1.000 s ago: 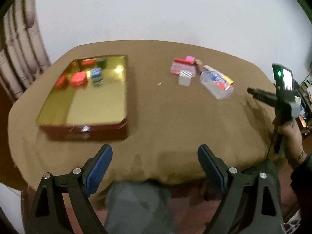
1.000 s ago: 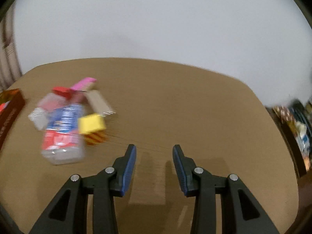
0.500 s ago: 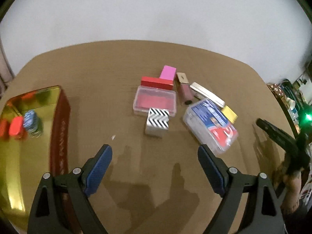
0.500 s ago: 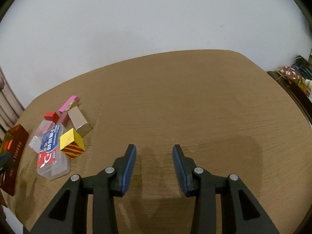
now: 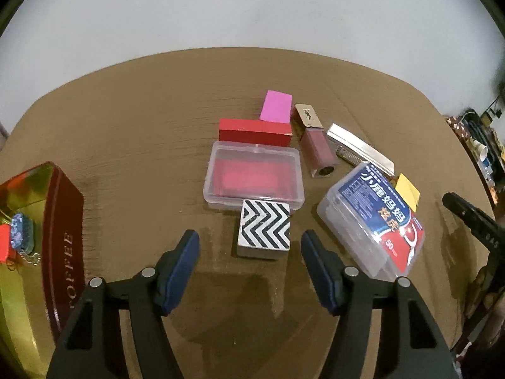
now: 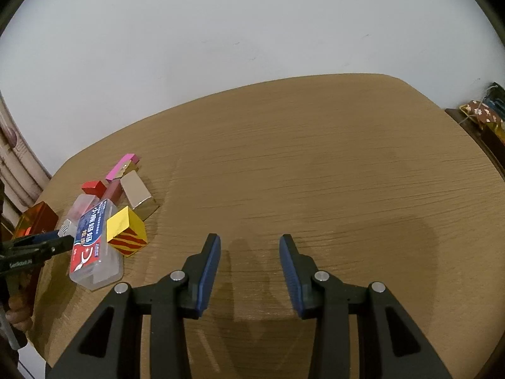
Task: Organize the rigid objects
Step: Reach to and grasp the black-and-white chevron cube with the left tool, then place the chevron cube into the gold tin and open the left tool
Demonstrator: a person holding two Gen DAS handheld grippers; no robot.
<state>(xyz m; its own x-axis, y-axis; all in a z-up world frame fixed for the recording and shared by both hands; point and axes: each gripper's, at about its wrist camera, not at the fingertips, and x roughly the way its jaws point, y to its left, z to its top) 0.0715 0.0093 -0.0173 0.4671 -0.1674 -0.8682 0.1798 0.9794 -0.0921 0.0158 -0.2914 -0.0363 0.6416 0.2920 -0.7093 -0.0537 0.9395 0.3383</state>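
Observation:
My left gripper [image 5: 249, 243] is open, its jaws on either side of a black-and-white zigzag block [image 5: 264, 229] that lies just ahead on the brown table. Behind the block lie a clear case with a red insert [image 5: 254, 178], a red box [image 5: 255, 132], a pink block [image 5: 275, 111], a lip gloss tube [image 5: 314, 140], a silver bar [image 5: 359, 148], a clear box with a blue label [image 5: 372, 221] and a yellow block [image 5: 407, 191]. My right gripper [image 6: 249, 246] is open and empty over bare table, right of that cluster, near the yellow block [image 6: 125, 232].
A gold tin tray with a red "TOFFEE" wall [image 5: 64, 237] sits at the left, holding a red piece [image 5: 4, 248] and a blue piece [image 5: 22, 232]. Clutter on a side stand [image 6: 483, 117] lies beyond the table's right edge.
My left gripper has swung right from the tin tray and come down close to the zigzag block, narrowing its jaws. The right gripper has drifted slightly, still open.

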